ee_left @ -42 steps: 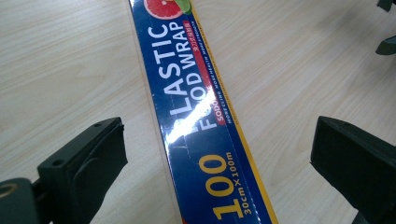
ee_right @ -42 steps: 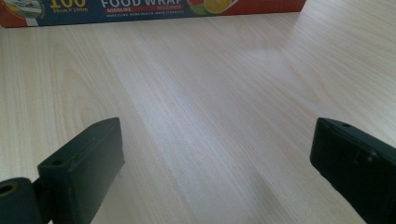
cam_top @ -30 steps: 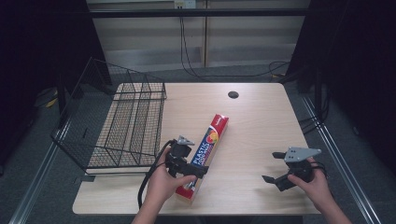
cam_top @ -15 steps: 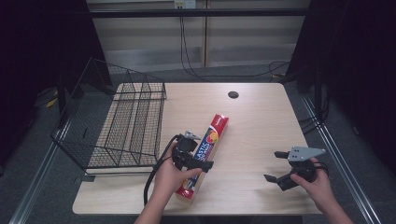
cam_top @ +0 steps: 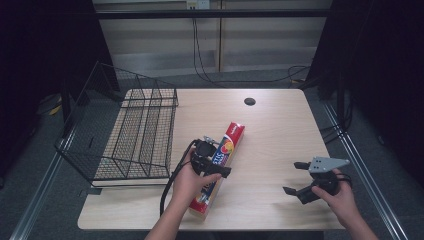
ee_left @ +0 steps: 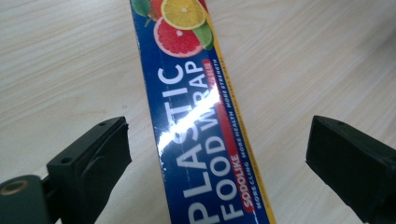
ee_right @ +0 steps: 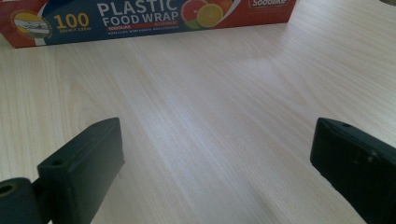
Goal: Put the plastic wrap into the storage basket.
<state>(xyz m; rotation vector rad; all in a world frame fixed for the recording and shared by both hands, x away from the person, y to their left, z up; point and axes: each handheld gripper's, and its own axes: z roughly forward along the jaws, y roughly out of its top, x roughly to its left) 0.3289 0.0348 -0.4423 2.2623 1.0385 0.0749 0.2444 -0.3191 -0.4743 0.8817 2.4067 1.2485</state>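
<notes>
A long red and blue box of plastic food wrap (cam_top: 223, 160) lies on the wooden table (cam_top: 280, 130), running from near the front edge toward the middle. My left gripper (cam_top: 216, 161) hovers right over the box's middle; in the left gripper view the box (ee_left: 201, 121) passes between the two black jaws, which stand apart from its sides. Those jaws have just been closing a little around the box without touching it. My right gripper (cam_top: 298, 179) rests open over bare wood at the front right, its view facing the box's long side (ee_right: 149, 16).
A black wire basket (cam_top: 125, 135) stands on the table's left part, its near rim close to my left hand. A small dark round hole (cam_top: 249, 101) sits in the tabletop at the back. Cables hang behind the table.
My left hand has moved right and slightly forward, from beside the box to directly over its middle. The right hand has stayed where it was.
</notes>
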